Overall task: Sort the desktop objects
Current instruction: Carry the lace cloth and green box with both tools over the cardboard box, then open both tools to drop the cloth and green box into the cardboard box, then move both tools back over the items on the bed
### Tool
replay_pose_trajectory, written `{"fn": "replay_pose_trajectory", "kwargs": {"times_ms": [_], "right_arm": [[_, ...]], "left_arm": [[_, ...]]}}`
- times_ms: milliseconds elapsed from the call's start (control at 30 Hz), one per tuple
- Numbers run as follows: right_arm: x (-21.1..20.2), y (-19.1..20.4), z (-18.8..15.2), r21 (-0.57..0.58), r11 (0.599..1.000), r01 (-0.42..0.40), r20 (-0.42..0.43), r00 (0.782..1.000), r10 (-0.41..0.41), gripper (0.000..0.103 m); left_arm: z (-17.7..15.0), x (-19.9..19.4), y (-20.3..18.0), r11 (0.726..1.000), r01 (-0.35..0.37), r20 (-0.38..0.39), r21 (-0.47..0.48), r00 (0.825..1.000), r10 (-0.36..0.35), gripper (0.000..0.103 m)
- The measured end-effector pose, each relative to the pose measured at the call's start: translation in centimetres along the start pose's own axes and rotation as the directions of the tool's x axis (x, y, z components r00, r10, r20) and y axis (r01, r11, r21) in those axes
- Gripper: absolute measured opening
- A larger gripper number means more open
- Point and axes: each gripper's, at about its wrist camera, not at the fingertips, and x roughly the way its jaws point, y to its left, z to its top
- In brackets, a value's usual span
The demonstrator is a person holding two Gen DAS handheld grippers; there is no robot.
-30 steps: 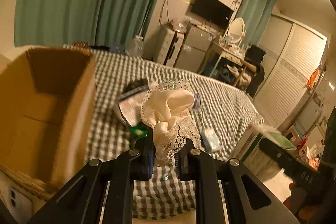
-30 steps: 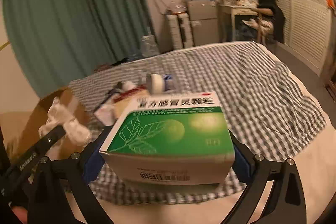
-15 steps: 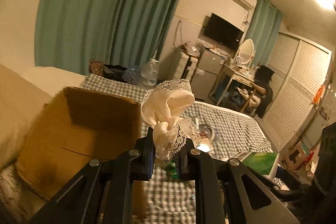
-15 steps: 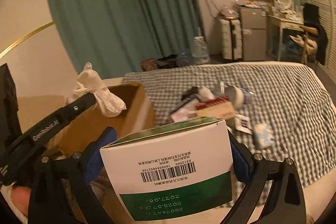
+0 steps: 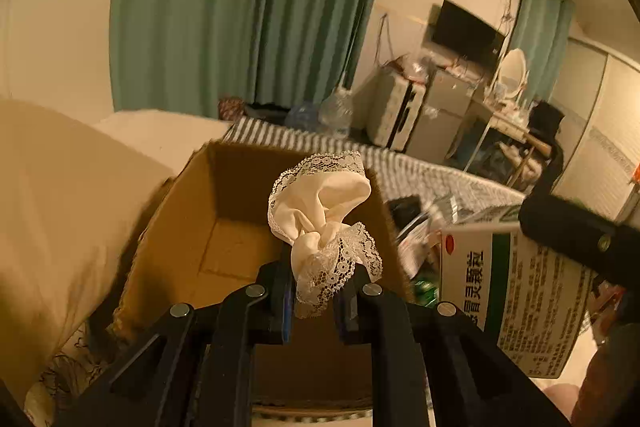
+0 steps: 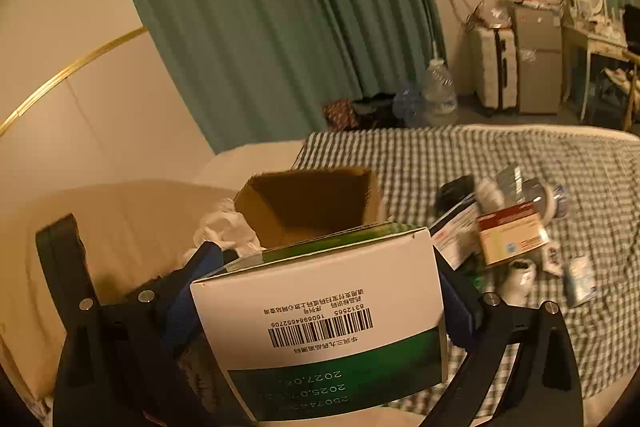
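Observation:
My left gripper (image 5: 314, 291) is shut on a cream lace-edged cloth (image 5: 320, 215) and holds it over the near edge of an open cardboard box (image 5: 224, 227). My right gripper (image 6: 320, 299) is shut on a white and green medicine box (image 6: 324, 323), tilted with its barcode side up, just in front of the cardboard box (image 6: 308, 203). The medicine box also shows at the right of the left wrist view (image 5: 516, 291). The cloth shows beside the box in the right wrist view (image 6: 224, 231).
A checked cloth (image 6: 480, 155) covers the surface. On it to the right of the box lies a pile of small items: a red and cream carton (image 6: 512, 231), a tape roll (image 6: 548, 199), packets and a dark object (image 6: 452, 191). A cream cushion (image 5: 52, 195) lies left.
Both grippers have swung left and closer to the cardboard box. The cloth now hangs over the box opening and the medicine box sits right beside it.

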Motion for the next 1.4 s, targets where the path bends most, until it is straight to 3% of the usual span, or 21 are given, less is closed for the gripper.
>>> {"fn": "replay_pose_trajectory", "kwargs": {"times_ms": [267,333,367,400,467,667,933,1167,1267,1300,1400], "right_arm": [[4.1,1.1,-0.5,-0.009,0.999,-0.033,-0.071,0.997,0.032,0.098],[5.0,1.2,-0.3,0.002,0.999,-0.052,-0.080,0.995,0.052,0.098],[5.3,1.3,-0.3,0.009,0.998,-0.057,-0.087,0.995,0.057,0.098],[5.5,1.2,-0.1,0.015,0.998,-0.055,-0.087,0.995,0.056,0.098],[5.3,1.2,0.2,0.018,0.998,-0.057,-0.069,0.996,0.059,0.099],[2.3,-0.1,1.1,0.038,0.997,-0.065,0.026,0.998,0.064,0.099],[-2.0,-2.7,1.2,0.061,0.998,-0.030,0.081,0.996,0.025,0.099],[-6.4,-8.8,-1.7,0.083,0.990,0.115,0.130,0.984,-0.125,0.099],[-7.8,-12.7,-3.7,0.090,0.967,0.240,0.112,0.962,-0.249,0.099],[-8.1,-13.9,-4.3,0.096,0.960,0.264,0.104,0.956,-0.274,0.099],[-9.2,-18.0,-6.1,0.121,0.931,0.344,0.078,0.932,-0.354,0.099]], "left_arm": [[-1.4,1.8,2.9,0.998,-0.060,-0.050,-0.023,0.997,0.059,0.016],[-1.6,1.9,3.1,0.997,-0.079,-0.052,-0.026,0.996,0.077,0.026],[-1.7,1.8,3.0,0.996,-0.088,-0.052,-0.026,0.995,0.087,0.042],[-1.9,1.7,3.0,0.995,-0.101,-0.052,-0.026,0.994,0.099,0.065],[-2.0,1.5,2.9,0.992,-0.121,-0.039,-0.025,0.992,0.120,0.082],[-1.6,0.5,1.7,0.991,-0.134,-0.015,0.009,0.991,0.134,0.087],[-0.9,-2.6,0.3,0.991,-0.123,0.026,-0.048,0.992,0.124,0.091],[-1.1,-3.9,-4.1,0.997,-0.077,0.058,-0.024,0.995,0.079,0.095],[-2.2,-3.4,-6.9,0.999,-0.035,0.056,-0.006,0.998,0.035,0.098],[-2.7,-3.0,-8.0,1.000,-0.021,0.054,0.003,0.998,0.020,0.103],[-4.4,-1.6,-11.8,0.999,0.031,0.023,0.037,0.999,-0.032,0.103]]}}
